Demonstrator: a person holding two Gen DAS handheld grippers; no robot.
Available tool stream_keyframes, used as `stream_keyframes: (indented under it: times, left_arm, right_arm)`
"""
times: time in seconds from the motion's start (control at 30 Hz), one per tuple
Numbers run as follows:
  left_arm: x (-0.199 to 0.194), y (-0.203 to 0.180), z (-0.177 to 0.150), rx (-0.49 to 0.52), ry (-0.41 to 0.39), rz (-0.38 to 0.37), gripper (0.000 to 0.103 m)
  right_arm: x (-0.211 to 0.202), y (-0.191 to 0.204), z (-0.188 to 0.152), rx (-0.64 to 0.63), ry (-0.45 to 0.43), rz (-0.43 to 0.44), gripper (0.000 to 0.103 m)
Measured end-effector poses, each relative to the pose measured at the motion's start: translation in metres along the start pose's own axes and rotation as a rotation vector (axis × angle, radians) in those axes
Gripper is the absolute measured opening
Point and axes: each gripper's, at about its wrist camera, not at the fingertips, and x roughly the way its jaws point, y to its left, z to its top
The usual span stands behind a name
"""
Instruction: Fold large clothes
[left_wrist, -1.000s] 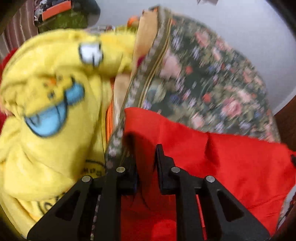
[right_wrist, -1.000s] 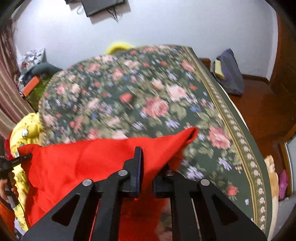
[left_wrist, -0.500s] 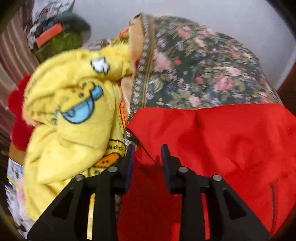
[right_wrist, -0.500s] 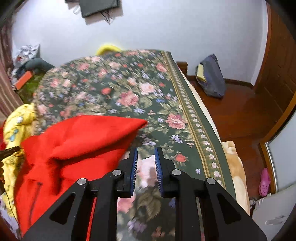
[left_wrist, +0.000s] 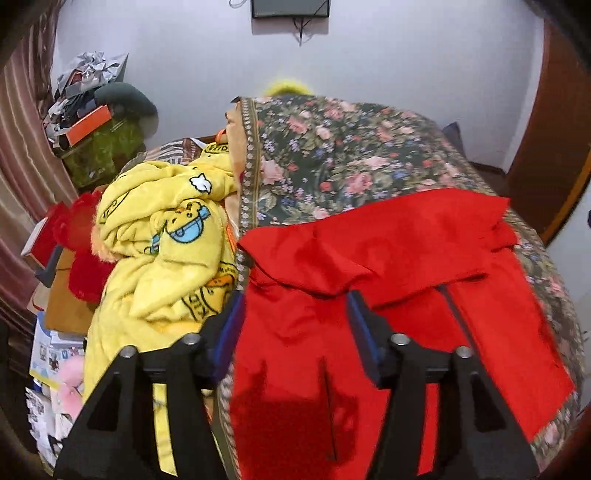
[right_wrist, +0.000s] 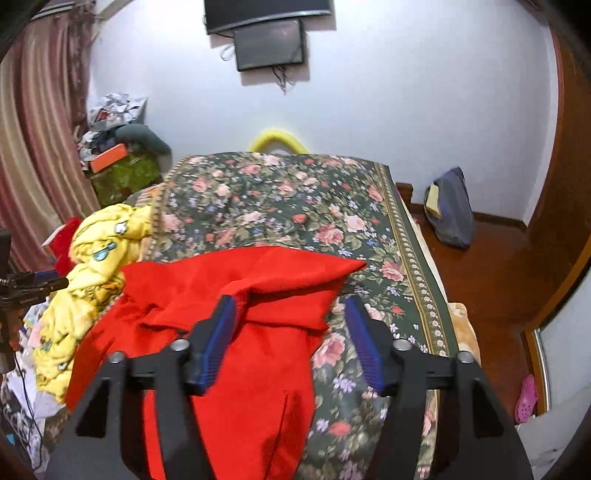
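The red garment (left_wrist: 388, 280) lies on the bed (right_wrist: 295, 206), near its front edge, with its top part folded over itself. It looks light, soft and a little slippery, so the corners or hem seem the best places to take hold. The left claw (left_wrist: 295, 321) and the right claw (right_wrist: 291, 328) are both opening above the cloth and pinch nothing. No container is near the garment.

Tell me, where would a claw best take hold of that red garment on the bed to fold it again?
Probably at the loose far corner of the red garment, where the folded-over flap ends in a point on the floral bedspread. That tip lies free and thin, so the right claw, its jaws opening above the cloth, could come down from the bed's right side.
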Motion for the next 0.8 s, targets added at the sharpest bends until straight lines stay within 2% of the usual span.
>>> stream_keyframes:
  times: [0.07,0.2,0.33,0.47,0.6,0.8]
  left_arm:
    - [-0.012,-0.002,-0.01,0.005,-0.005,0.011,0.069]
    - [-0.028,-0.003,-0.032,0.003,-0.008,0.031,0.085]
    - [-0.026,0.004,-0.06,0.0,0.035,0.03,0.085]
    - [-0.01,0.019,-0.093,-0.045,0.128,0.017,0.085]
    - [0.014,0.036,-0.128,-0.111,0.245,-0.04,0.085]
    - [0.045,0.055,-0.18,-0.252,0.382,-0.14,0.085]
  right_arm:
    - [-0.008,0.008,-0.007,-0.017,0.009,0.007,0.08]
    - [-0.012,0.022,-0.026,-0.06,0.047,0.037,0.08]
    - [-0.005,0.029,-0.047,-0.094,0.108,0.036,0.08]
    - [0.007,0.027,-0.075,-0.088,0.181,0.031,0.08]
    - [0.017,0.016,-0.109,-0.023,0.284,0.044,0.08]
    - [0.026,0.001,-0.144,0.054,0.39,0.076,0.08]
